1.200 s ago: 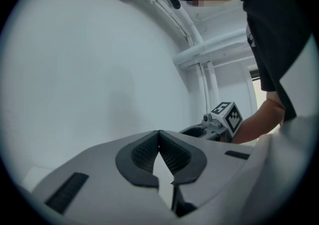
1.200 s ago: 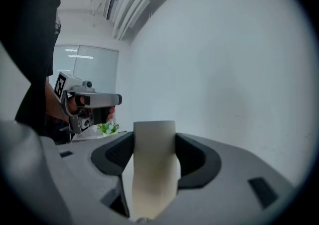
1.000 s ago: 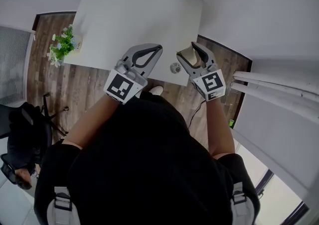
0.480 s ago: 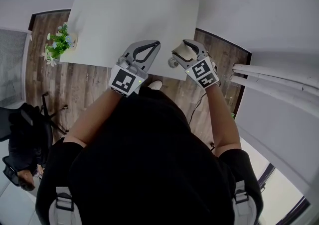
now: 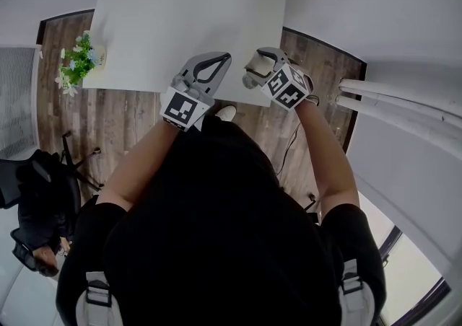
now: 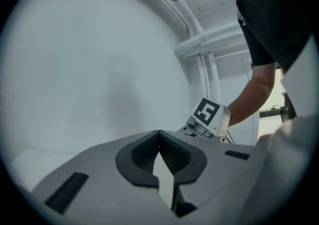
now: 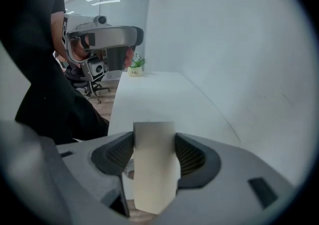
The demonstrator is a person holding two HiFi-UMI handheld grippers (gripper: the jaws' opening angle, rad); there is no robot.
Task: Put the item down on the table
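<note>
Beige item (image 7: 153, 174) clamped between the right gripper's (image 7: 154, 139) fingers (image 7: 193, 157) — clear only in its view — left gripper's (image 6: 159, 133) fingers (image 6: 174, 155) meet, empty.

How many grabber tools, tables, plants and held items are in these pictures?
grippers: 2, the left gripper and the right gripper
table: 1
potted plant: 1
beige item, held in the right gripper: 1
Total: 5
</note>
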